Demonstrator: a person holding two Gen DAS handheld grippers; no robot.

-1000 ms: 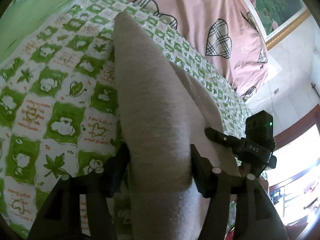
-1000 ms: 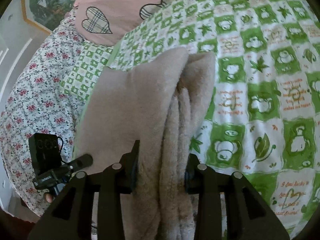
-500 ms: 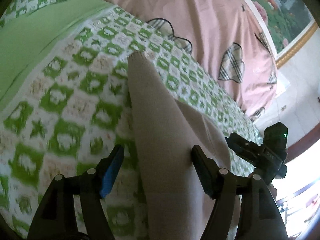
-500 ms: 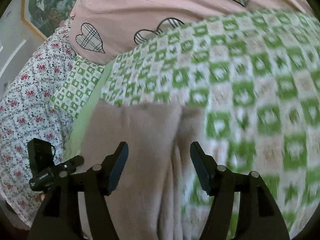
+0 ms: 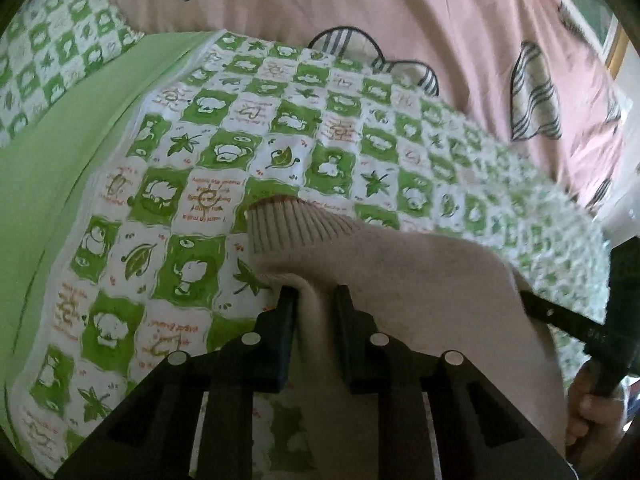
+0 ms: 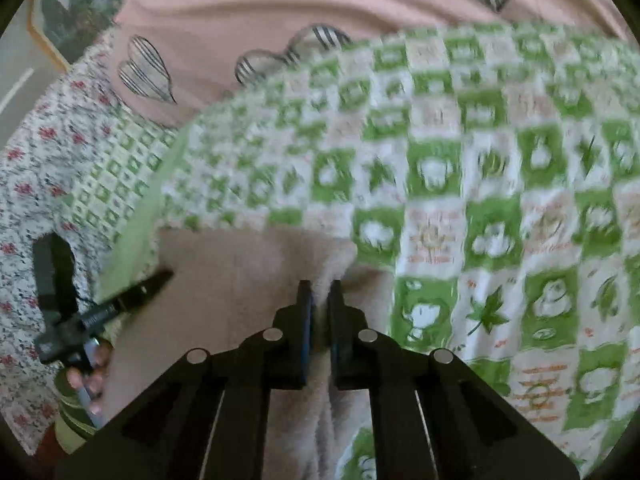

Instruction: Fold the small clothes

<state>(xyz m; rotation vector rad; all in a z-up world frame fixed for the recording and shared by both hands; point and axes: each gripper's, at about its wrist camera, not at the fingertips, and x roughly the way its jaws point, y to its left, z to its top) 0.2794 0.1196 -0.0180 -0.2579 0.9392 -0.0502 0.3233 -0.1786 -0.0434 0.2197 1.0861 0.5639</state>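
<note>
A small beige knit garment [image 5: 400, 280] with a ribbed cuff [image 5: 288, 224] lies on the green-and-white checked bedsheet [image 5: 200, 152]. My left gripper [image 5: 314, 300] is shut on a fold of the garment near its cuffed end. In the right wrist view the same garment [image 6: 240, 272] lies low at the centre, and my right gripper [image 6: 320, 292] is shut on its edge. Each view shows the other gripper at its side, the right gripper [image 5: 592, 332] and the left gripper [image 6: 80, 312], held in a hand.
A pink quilt with plaid hearts [image 5: 400, 20] lies across the far side of the bed. A plain green sheet strip [image 5: 60, 152] runs at the left. A floral red-and-white fabric [image 6: 36, 168] lies at the left edge of the right wrist view.
Both grippers opened and let the garment go, drew back along it, and have now closed on its near edge. The garment now lies flatter on the bed.
</note>
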